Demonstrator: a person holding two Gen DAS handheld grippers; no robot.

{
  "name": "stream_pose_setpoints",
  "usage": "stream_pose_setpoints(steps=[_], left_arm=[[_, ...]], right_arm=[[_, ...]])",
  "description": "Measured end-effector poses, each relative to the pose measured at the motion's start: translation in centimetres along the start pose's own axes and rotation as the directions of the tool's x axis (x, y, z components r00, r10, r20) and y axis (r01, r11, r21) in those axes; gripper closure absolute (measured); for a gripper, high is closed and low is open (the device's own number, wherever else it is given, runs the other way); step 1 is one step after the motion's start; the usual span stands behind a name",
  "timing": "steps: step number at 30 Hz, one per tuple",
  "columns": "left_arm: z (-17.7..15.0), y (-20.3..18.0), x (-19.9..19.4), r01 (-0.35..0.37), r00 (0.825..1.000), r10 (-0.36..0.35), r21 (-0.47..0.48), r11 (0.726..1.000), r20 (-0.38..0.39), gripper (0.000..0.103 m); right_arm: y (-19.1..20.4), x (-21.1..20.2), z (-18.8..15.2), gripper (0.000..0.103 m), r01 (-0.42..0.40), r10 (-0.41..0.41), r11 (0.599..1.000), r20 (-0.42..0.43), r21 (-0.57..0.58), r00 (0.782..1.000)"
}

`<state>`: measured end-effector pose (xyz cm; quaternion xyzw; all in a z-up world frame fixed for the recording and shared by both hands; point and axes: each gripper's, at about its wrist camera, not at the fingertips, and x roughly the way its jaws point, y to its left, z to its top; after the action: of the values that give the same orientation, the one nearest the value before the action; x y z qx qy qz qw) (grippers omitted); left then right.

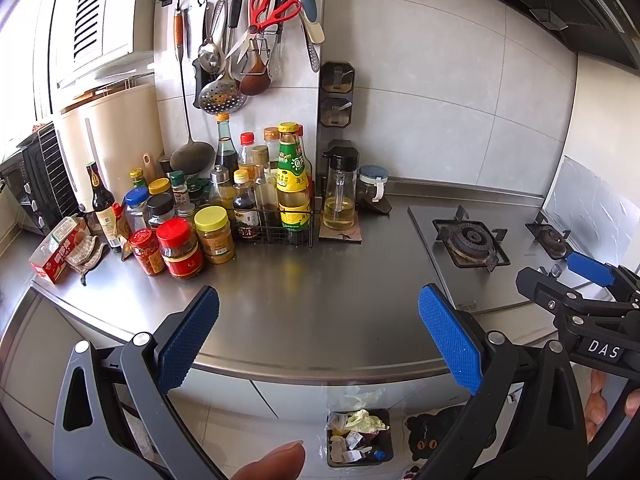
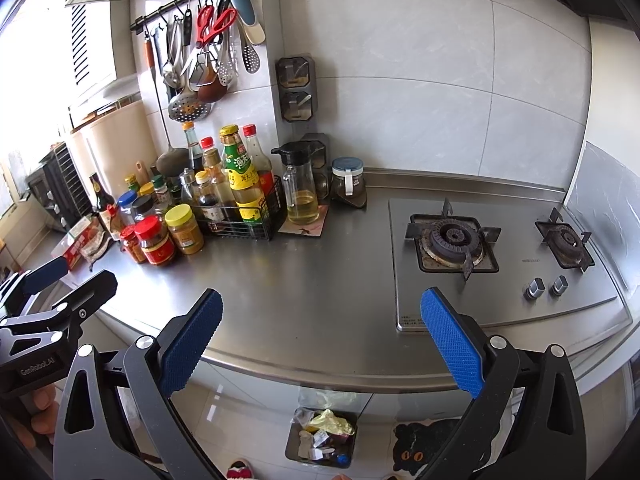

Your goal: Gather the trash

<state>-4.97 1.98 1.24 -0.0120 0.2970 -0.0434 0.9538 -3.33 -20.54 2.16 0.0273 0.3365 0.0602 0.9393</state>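
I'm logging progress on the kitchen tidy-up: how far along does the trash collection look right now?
Done, by the look of it: the bin on the floor below the counter already holds crumpled paper and wrappers, and no loose trash shows on the bare steel. In hand: nothing; the left gripper and right gripper both hang open above the counter edge. Left: possibly the red box beside the jars, though whether it is trash is unclear.

right gripper (image 2: 320, 340) agape, trash bin (image 2: 322, 436) below countertop (image 2: 304, 300)
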Motion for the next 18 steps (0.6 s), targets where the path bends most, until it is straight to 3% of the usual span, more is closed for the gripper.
stream_pose_setpoints(steps=[18], left_arm=[[-0.08,-0.15,-0.16,-0.025,1.0,0.026,0.015,1.0,-0.009,0.008]], right_arm=[[-0.08,-0.13,-0.13,0.003,0.002,-0.002,1.0,-0.001,0.001,1.0]])
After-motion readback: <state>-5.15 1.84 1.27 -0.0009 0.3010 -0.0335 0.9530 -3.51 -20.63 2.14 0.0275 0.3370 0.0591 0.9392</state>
